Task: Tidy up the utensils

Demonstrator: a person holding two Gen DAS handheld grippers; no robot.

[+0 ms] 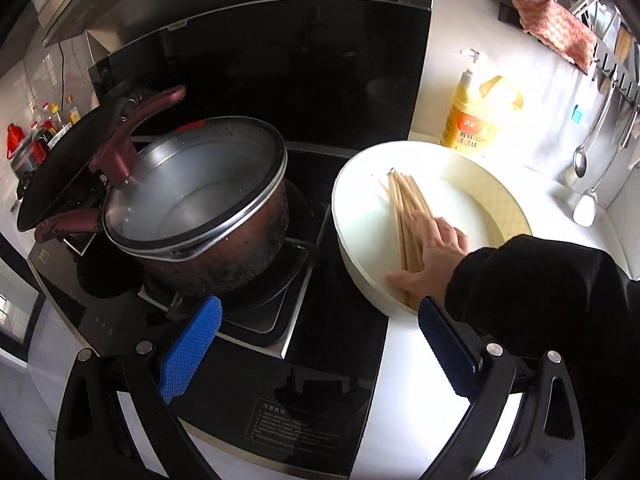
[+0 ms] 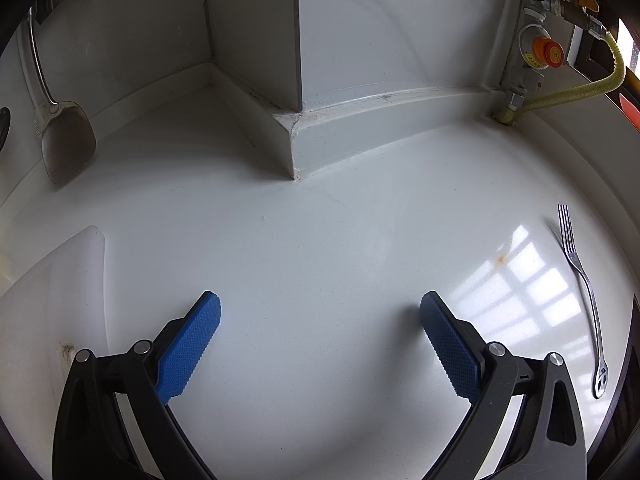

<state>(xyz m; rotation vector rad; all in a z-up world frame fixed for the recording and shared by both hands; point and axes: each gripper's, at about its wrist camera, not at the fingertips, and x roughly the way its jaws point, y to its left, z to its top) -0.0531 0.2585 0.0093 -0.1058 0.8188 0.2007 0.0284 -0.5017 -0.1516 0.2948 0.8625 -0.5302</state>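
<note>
- Your left tongs (image 1: pixel 320 320) are hanging released above the stove edge, gripping nothing.
- Your right tongs (image 2: pixel 320 320) are gaping released over the white counter (image 2: pixel 320 240), with the fork (image 2: pixel 584 292) lying off to their right.
- A bare hand (image 1: pixel 430 256) is pressing the chopsticks (image 1: pixel 406 208) inside the white basin (image 1: pixel 360 200) beside the pot (image 1: pixel 212 216).

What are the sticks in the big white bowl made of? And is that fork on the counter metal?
The chopsticks look like bare wood or bamboo: pale tan, matte, no shine. The fork looks like polished metal, probably steel: silvery, with bright glints. The white bowl is smooth and opaque, maybe plastic or ceramic; I cannot tell which.
</note>
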